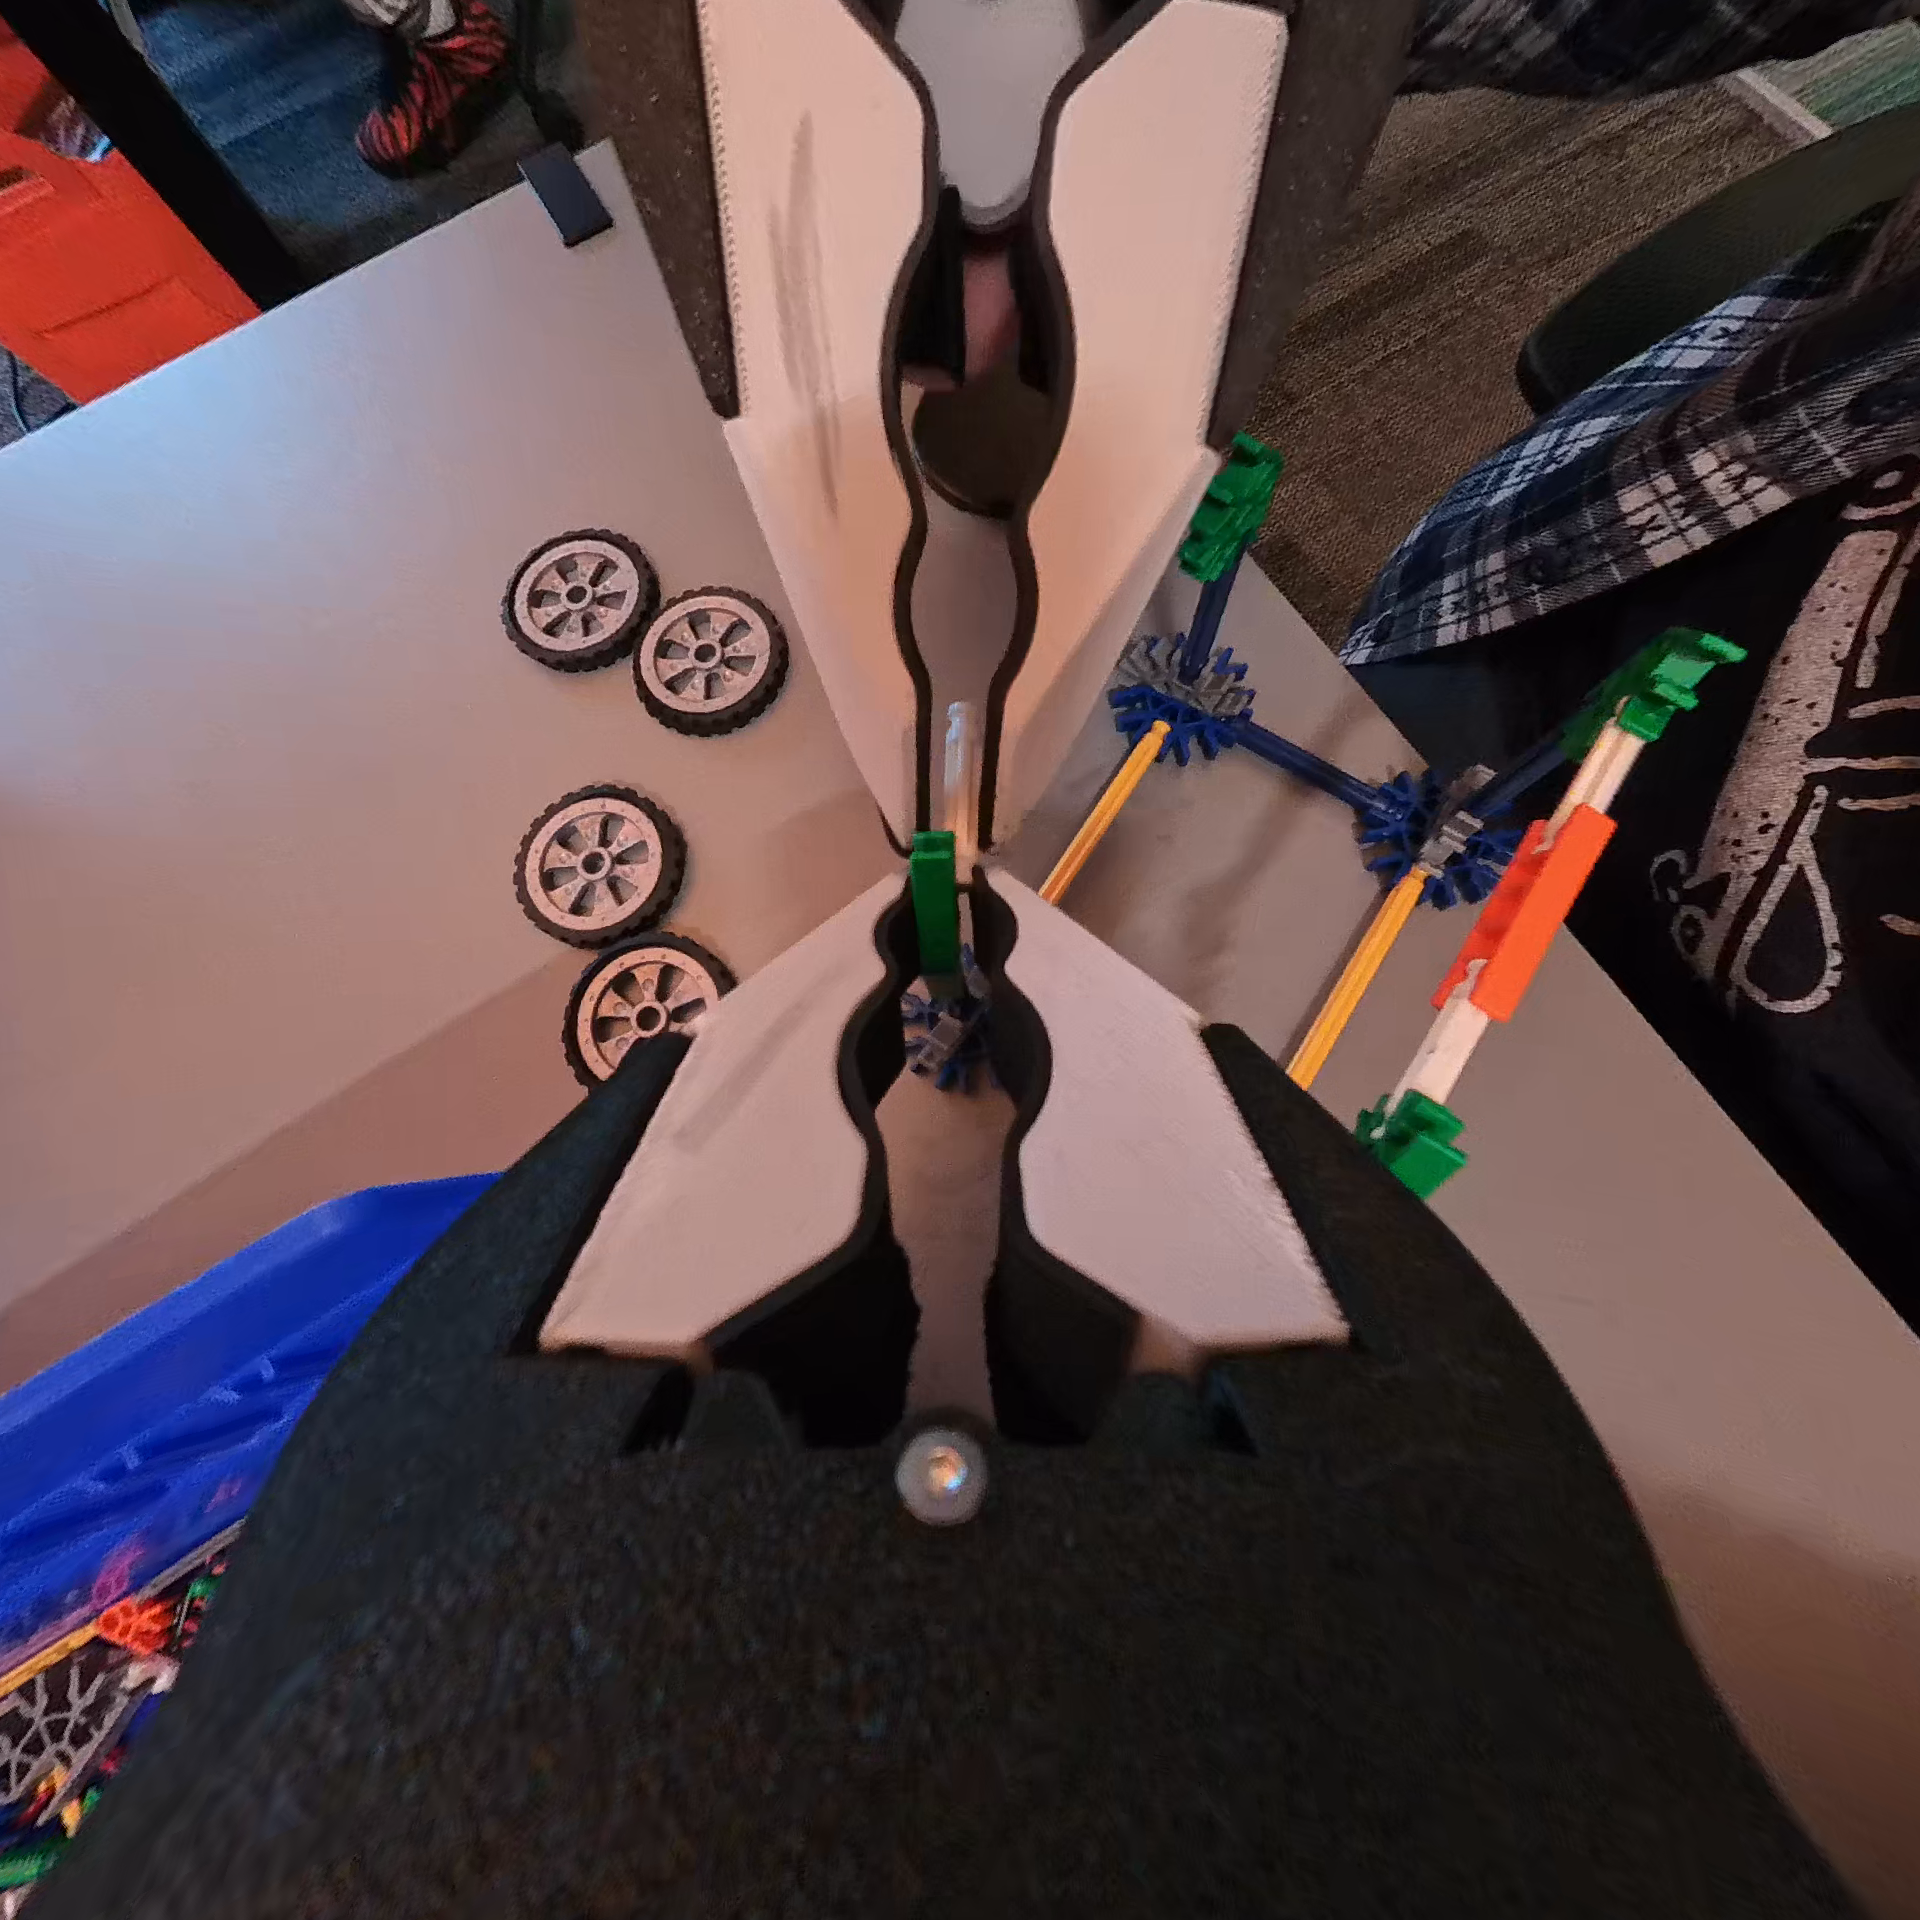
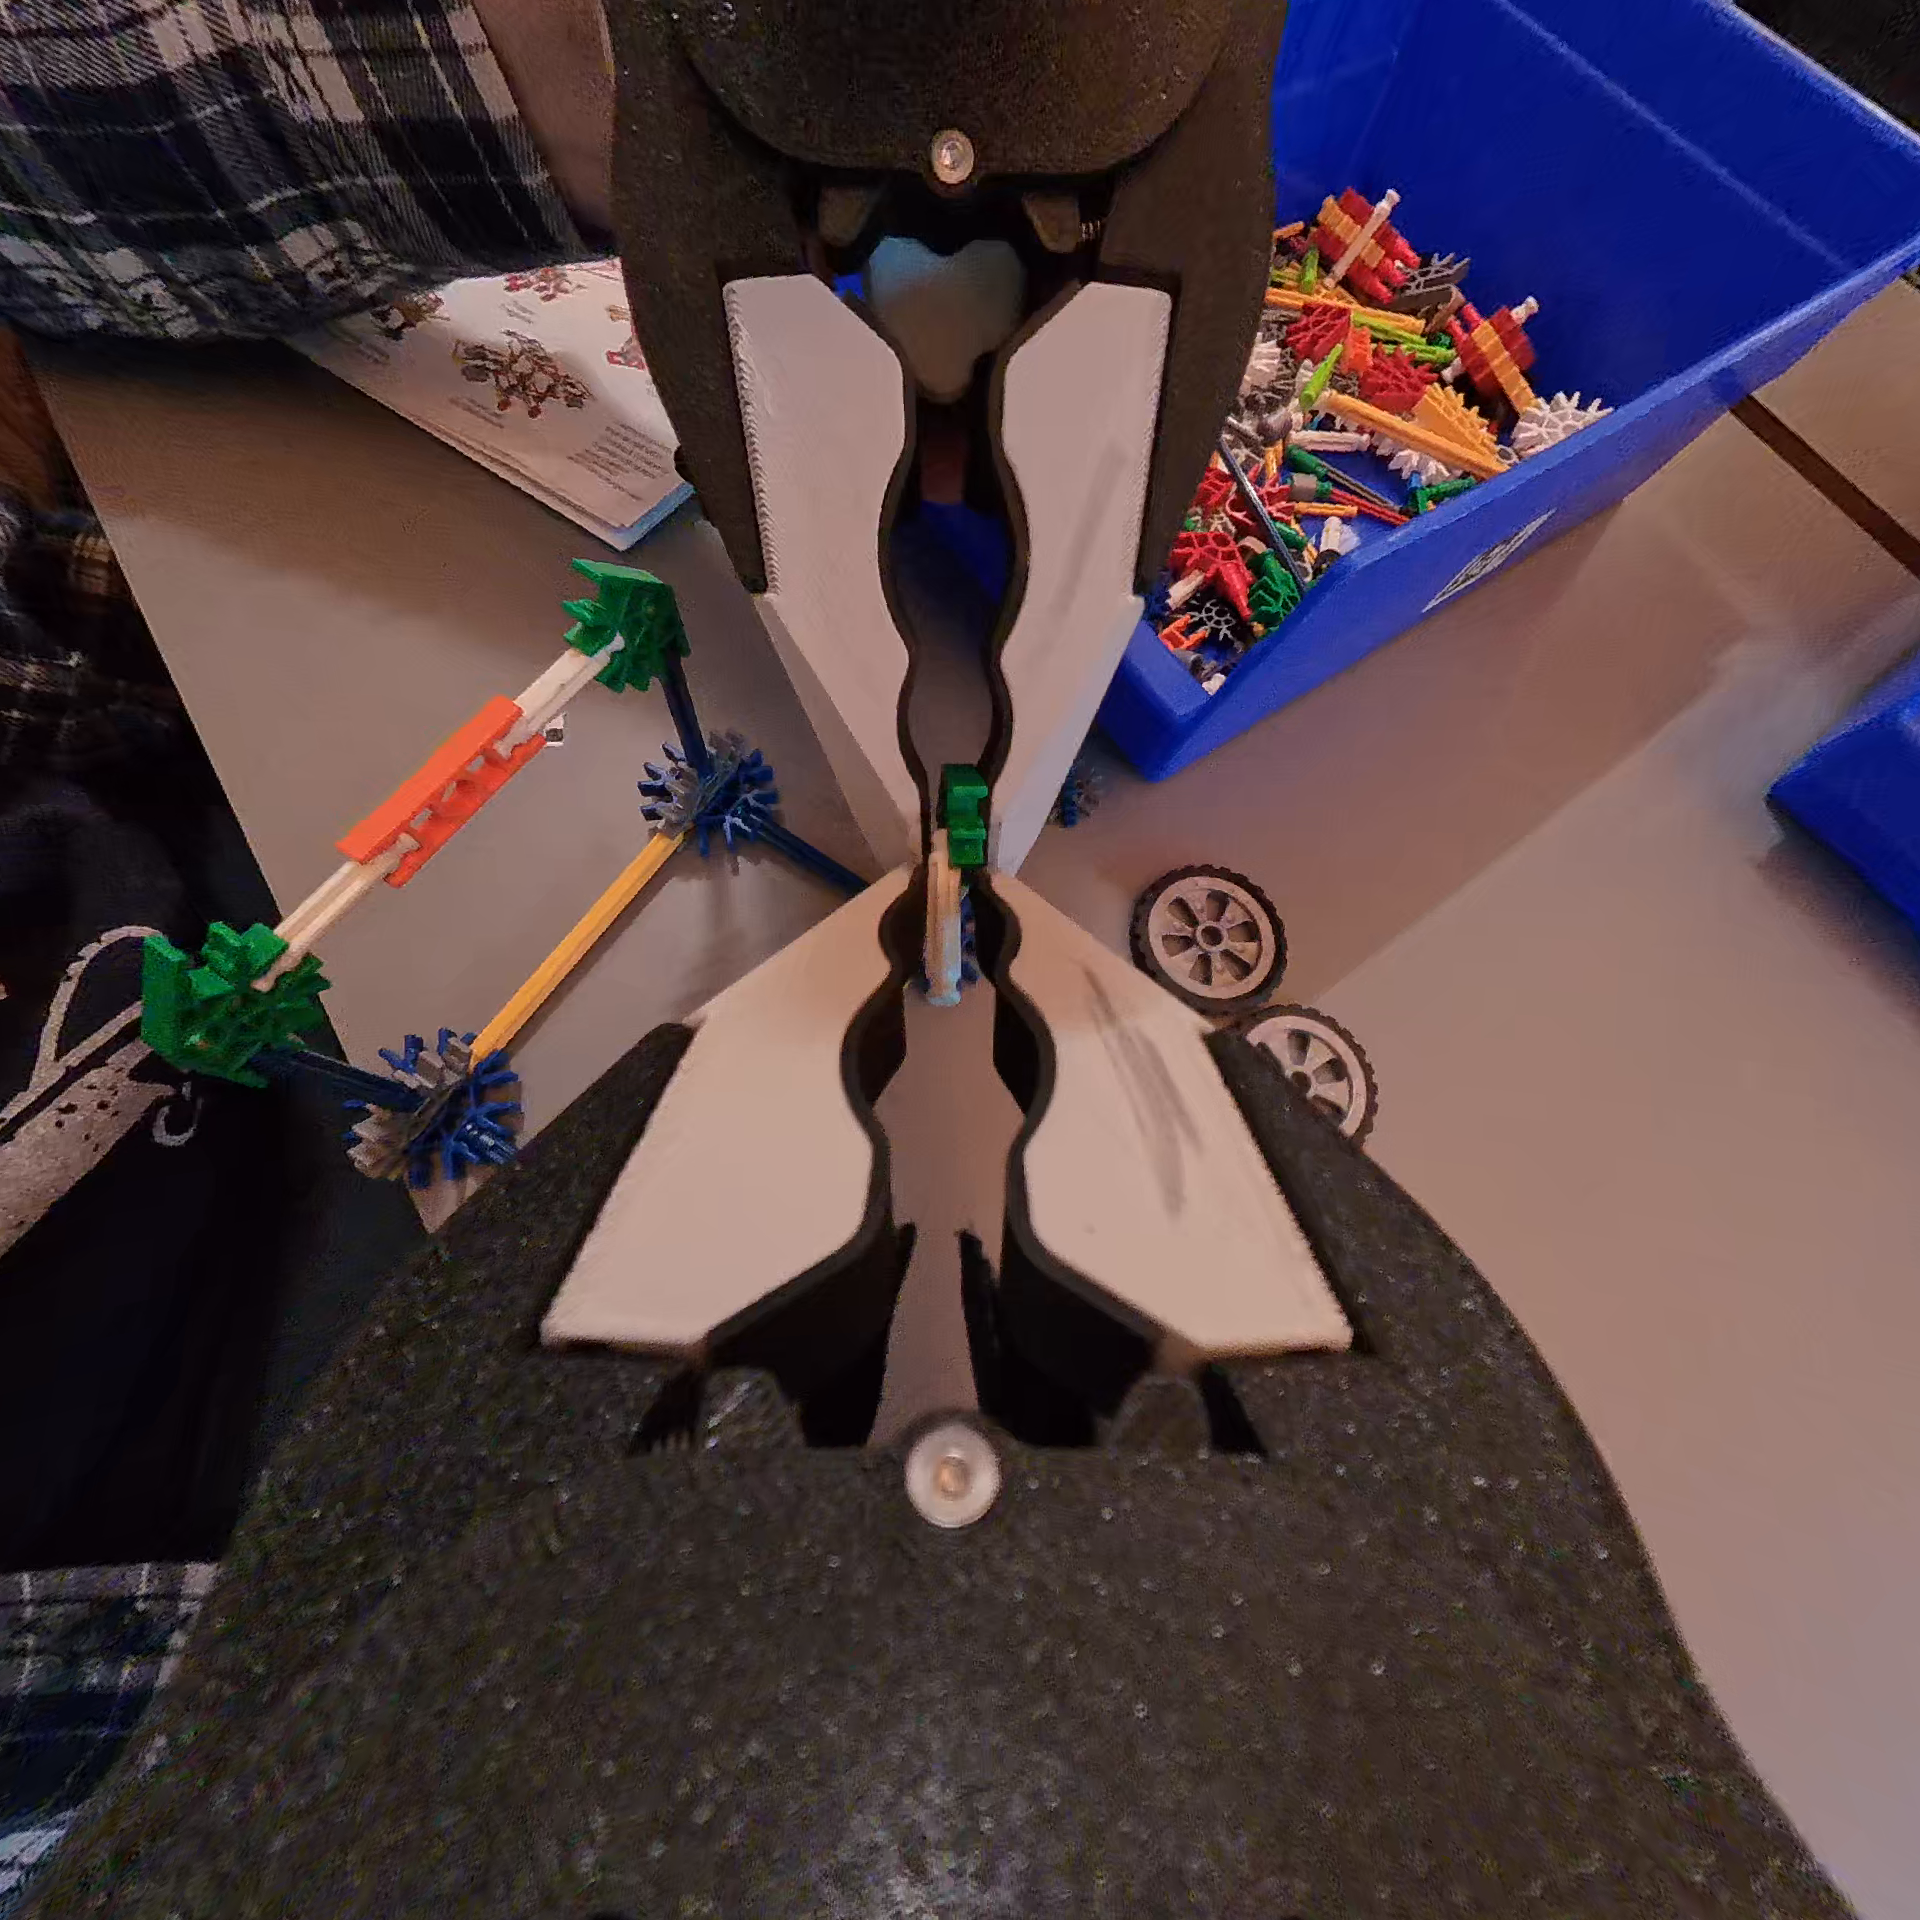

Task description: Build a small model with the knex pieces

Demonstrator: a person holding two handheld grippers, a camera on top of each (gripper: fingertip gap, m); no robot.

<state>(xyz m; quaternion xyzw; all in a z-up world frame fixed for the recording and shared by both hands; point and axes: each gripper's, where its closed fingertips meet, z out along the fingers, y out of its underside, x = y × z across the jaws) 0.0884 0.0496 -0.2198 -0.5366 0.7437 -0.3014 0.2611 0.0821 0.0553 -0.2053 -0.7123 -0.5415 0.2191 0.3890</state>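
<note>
Left claw [image 1: 940, 883] clamps a green connector [image 1: 932, 904]; right claw [image 2: 951, 883] pinches the white rod [image 2: 943, 925] meeting it. Four wheels [image 1: 644, 810] lie on counter [image 1: 260, 727] beside.

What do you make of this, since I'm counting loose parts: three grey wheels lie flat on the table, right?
Not three: four grey wheels lie flat on the table. The left wrist view shows all four, in two pairs.
</note>
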